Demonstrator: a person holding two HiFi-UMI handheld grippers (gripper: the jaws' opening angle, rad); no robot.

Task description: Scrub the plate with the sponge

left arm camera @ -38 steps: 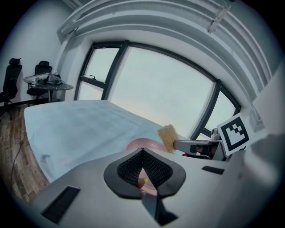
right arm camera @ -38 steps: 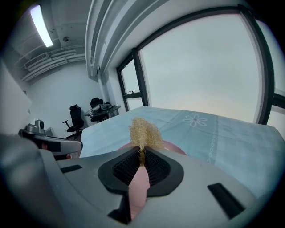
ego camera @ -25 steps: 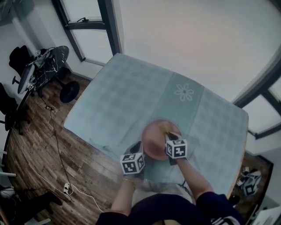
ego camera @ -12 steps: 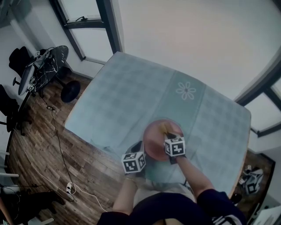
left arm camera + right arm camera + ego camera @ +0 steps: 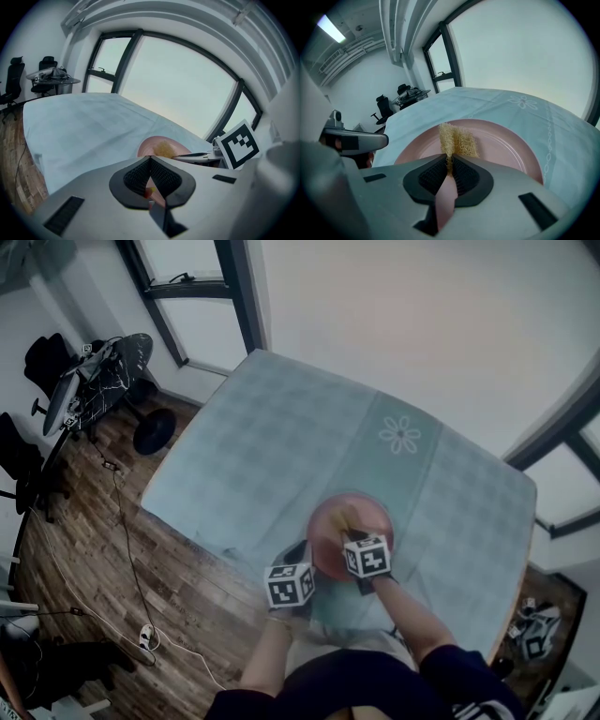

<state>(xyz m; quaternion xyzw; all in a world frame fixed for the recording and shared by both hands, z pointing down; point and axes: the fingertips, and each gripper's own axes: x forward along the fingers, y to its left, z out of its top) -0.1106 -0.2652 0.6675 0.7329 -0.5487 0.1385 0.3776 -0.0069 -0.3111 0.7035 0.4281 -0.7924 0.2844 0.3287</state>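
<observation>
Fingers [image 5: 466, 177] of the right gripper [image 5: 449, 163] are clenched on the near end of the sponge [image 5: 459, 139]. This coarse yellow mesh pad rises from between the black ribbed pads and lies forward onto the plate [image 5: 506, 140]. Fingers [image 5: 137, 174] of the left gripper [image 5: 150, 161] are closed, with a strip of pink rim showing between them, so this gripper grasps the plate at its edge.

Table [image 5: 272, 442]: fills the centre of the head view, slanting from upper left to lower right. It is covered by a pale blue-green checked cloth [image 5: 469, 521].

Floor [image 5: 94, 559]: dark wood planks along the left and lower left of the head view, with a thin cable trailing across them.

Desk [image 5: 98, 381] and chairs [image 5: 19, 465]: upper left of the head view, well apart from the table.

Forearms [image 5: 412, 610]: lower centre of the head view, one behind each gripper.

Plate: round and pink, just below centre in the head view, near the table's lower edge. The left gripper meets its lower-left rim and the right gripper reaches over it from below. In the right gripper view it spans the middle of the frame.

Sponge: on the plate's upper face, near the middle, touching it.

Flower motif [image 5: 400, 435]: white, on the cloth above and to the right of the plate.
</observation>
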